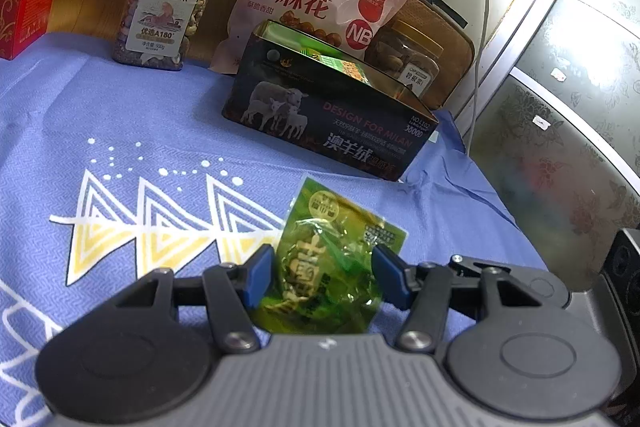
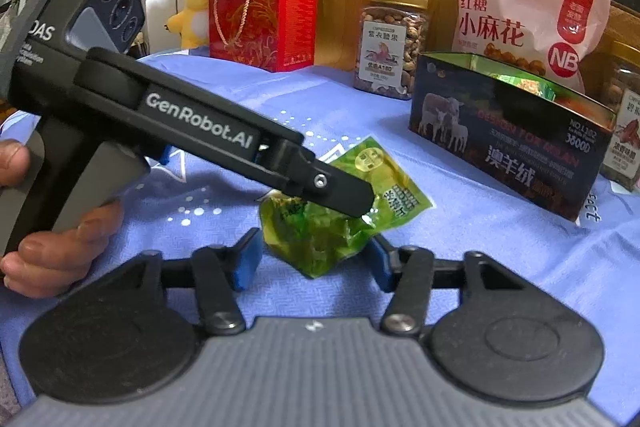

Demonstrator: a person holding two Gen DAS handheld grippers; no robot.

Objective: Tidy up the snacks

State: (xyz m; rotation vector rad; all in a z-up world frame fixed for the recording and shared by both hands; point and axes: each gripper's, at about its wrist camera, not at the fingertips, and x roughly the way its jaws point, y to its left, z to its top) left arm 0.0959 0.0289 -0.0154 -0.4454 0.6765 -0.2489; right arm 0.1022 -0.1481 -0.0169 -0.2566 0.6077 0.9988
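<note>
the green snack packet (image 1: 336, 259) lies on the blue tablecloth (image 1: 120, 131) toward its near edge, just in front of the dark box (image 1: 332, 115) where other green packets already sit. my left gripper (image 1: 326, 277) is clenched on the packet, blue pads pressing its two sides. my right gripper (image 2: 314, 261) stands released around the packet's near crumpled end (image 2: 320, 247), pads apart from it as far as i can see.

i judge it light, soft and crinkly, with slick film that may slide; the flat sealed edge should give the surest hold, and the lumpy middle may squash.

the left gripper's finger hides part of the packet in the right view. the box's inside is mostly hidden. the print is too blurred to read.
</note>
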